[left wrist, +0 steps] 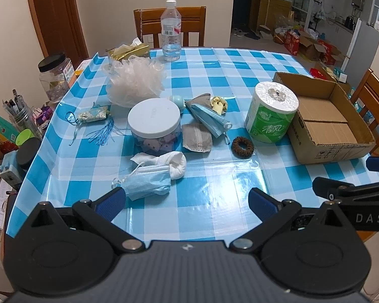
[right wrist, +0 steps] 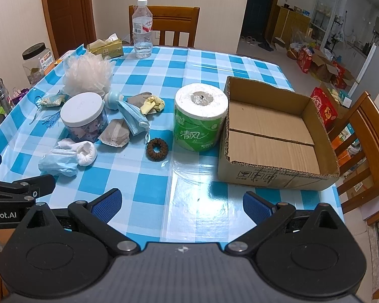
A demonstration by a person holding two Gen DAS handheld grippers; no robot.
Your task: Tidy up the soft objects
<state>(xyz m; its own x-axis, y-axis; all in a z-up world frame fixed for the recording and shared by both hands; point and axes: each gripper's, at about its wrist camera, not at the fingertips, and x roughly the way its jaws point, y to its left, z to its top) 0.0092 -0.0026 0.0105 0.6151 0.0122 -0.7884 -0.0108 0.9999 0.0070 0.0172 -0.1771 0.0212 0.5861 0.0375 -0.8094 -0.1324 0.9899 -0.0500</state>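
On the blue checked table lie soft things: a crumpled blue mask [left wrist: 146, 183] [right wrist: 58, 162], a white sock [left wrist: 175, 164] [right wrist: 87, 152], a second blue mask [left wrist: 209, 120] [right wrist: 134, 117], a grey mask [left wrist: 197, 137] [right wrist: 115, 133], a brown scrunchie [left wrist: 242, 147] [right wrist: 157, 149], a white mesh pouf [left wrist: 136, 83] [right wrist: 88, 73] and a toilet roll [left wrist: 271, 111] [right wrist: 199, 116]. An empty cardboard box [left wrist: 326, 121] [right wrist: 273, 131] stands at the right. My left gripper [left wrist: 187, 202] is open just short of the crumpled mask. My right gripper [right wrist: 182, 203] is open over the near table edge.
A white-lidded jar [left wrist: 154, 123] [right wrist: 83, 116] stands among the soft things, a water bottle [left wrist: 171, 30] [right wrist: 142, 29] and a tissue pack [left wrist: 128, 50] at the back. A tasselled sachet [left wrist: 93, 116] lies at left. Chairs [right wrist: 366, 146] stand behind and right. Clutter sits beyond the left edge.
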